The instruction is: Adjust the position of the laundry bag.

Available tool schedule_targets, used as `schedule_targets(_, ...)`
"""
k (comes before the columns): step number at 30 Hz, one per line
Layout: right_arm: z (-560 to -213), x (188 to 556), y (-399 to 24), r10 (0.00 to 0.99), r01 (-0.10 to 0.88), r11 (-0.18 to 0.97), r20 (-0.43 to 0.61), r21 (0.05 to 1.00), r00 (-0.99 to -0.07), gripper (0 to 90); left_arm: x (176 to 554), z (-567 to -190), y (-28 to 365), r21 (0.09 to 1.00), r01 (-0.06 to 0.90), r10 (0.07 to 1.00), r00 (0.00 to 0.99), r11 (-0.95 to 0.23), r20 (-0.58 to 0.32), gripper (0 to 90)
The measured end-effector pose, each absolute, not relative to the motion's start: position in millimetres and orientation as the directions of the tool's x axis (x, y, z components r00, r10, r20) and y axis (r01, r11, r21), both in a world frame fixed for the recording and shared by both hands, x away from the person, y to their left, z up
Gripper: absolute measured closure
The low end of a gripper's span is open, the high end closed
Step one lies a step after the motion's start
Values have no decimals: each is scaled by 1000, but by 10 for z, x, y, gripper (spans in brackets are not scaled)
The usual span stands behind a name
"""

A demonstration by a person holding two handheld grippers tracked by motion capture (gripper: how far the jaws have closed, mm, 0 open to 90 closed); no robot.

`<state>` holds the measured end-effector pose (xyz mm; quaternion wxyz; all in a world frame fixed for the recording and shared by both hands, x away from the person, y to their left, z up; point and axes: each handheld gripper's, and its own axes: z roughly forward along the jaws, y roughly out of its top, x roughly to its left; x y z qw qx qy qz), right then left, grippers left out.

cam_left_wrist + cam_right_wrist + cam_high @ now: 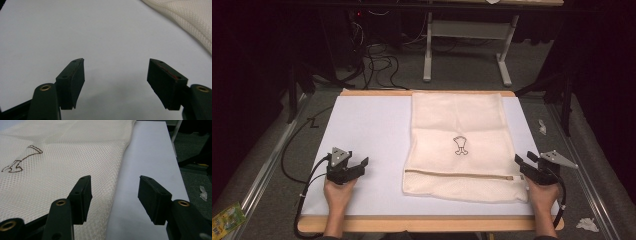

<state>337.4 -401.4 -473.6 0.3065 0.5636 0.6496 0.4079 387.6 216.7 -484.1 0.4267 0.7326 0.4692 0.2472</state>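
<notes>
A cream mesh laundry bag lies flat on the white table top, right of the middle. It bears a small dark emblem and a zipper running along its near end. My left gripper rests open on the bare surface left of the bag, nothing between its jaws. In the left gripper view the bag's edge lies far off to the upper right of the gripper. My right gripper stands open at the bag's near right corner. In the right gripper view the gripper straddles the bag's edge, which its pads do not press.
The table has a wooden rim at front and back. Black cables trail off the left side. Crumpled paper scraps and a green packet lie on the grey floor. A white desk frame stands beyond.
</notes>
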Motion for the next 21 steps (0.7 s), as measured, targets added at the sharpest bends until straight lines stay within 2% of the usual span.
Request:
schedule_targets(11, -4735, 3385, -4017, 981, 491, 31, 67, 871, -182, 446, 3871, -4837, 2171, 861, 470, 892, 450, -196, -43, 317)
schedule_targets(14, -4731, 3396, -4039, 980, 494, 25, 77, 869, -186, 445, 3909, -4836, 2192, 849, 498, 894, 442, -175, -75, 332)
schedule_targets(21, -4717, 3392, -4023, 982, 494, 31, 67, 869, -179, 464, 3887, -4819, 2191, 859, 480, 893, 446, -177, -65, 342)
